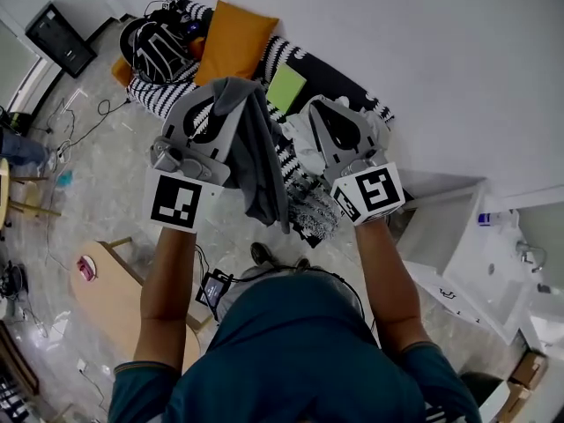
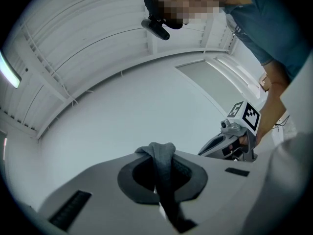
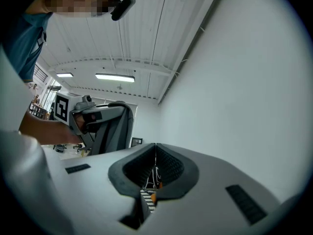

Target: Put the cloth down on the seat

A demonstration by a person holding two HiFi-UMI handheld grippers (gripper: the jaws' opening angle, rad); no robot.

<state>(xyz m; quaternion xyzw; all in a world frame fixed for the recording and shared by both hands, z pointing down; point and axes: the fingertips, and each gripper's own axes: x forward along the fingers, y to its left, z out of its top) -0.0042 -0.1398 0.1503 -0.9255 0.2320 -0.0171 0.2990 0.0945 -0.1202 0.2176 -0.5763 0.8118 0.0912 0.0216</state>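
A grey cloth (image 1: pixel 257 152) hangs in a long fold from my left gripper (image 1: pixel 222 91), which is shut on its top edge. In the left gripper view the cloth (image 2: pixel 164 173) bunches over the closed jaw tips of that gripper (image 2: pixel 157 150) and runs down between them. My right gripper (image 1: pixel 322 106) is held up beside it, shut with nothing in it; its tips (image 3: pixel 155 146) meet in its own view. Both are raised above the seat, a black-and-white striped sofa (image 1: pixel 154 95) along the wall.
On the sofa lie an orange cushion (image 1: pixel 233 38), a green cushion (image 1: pixel 286 86), a black bag (image 1: pixel 159 47) and pale laundry (image 1: pixel 304 148). A wooden table (image 1: pixel 115 302) stands at lower left. White furniture (image 1: pixel 458 254) is at right.
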